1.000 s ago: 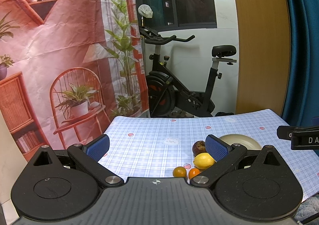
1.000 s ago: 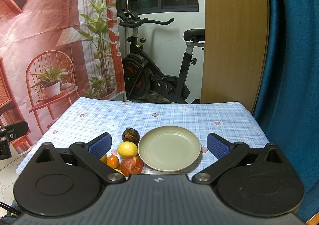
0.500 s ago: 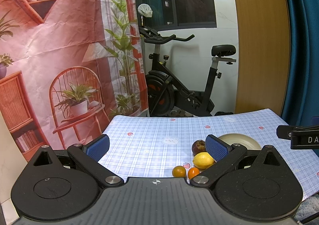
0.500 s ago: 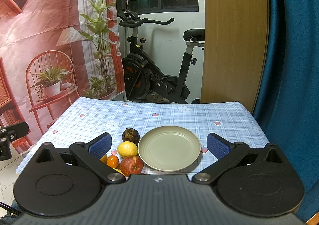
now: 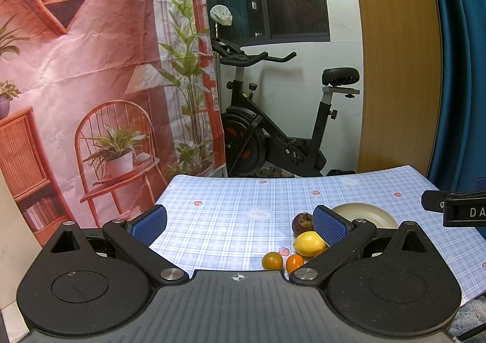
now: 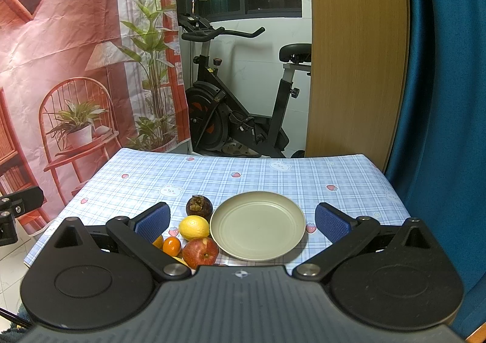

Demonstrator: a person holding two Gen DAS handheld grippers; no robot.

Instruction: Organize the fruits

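Wide view here across the table (image 6: 249, 174), draped in a blue checked cloth with little bears and strawberries, and behind it an exercise bike (image 6: 237, 106) parked against the white wall, a printed backdrop (image 6: 76, 54) to one side, a wooden panel (image 6: 355, 54) and a teal curtain (image 6: 440, 100) to the other. On the cloth, the big piece is the pale round plate (image 6: 257, 226), bare, sitting just right of the fruit. The right gripper (image 6: 240, 223) hangs above the near edge, fingers spread wide with the plate framed between the blue pads, gripping nothing. The left gripper (image 5: 240, 223) is spread just as wide over the table's left half, also holding nothing, its right pad overlapping the fruit cluster in that view. Now the fruit, all bunched together left of the plate: the red apple (image 6: 200, 252) nearest, touching or almost touching the plate's rim; the yellow lemon (image 6: 194, 227) just behind it; the dark mangosteen (image 6: 199, 205) farthest back; then the small ones, an orange kumquat-sized fruit (image 6: 171, 245) beside the apple and a second one (image 5: 272, 260) next to it, half hidden behind the finger in the right view.
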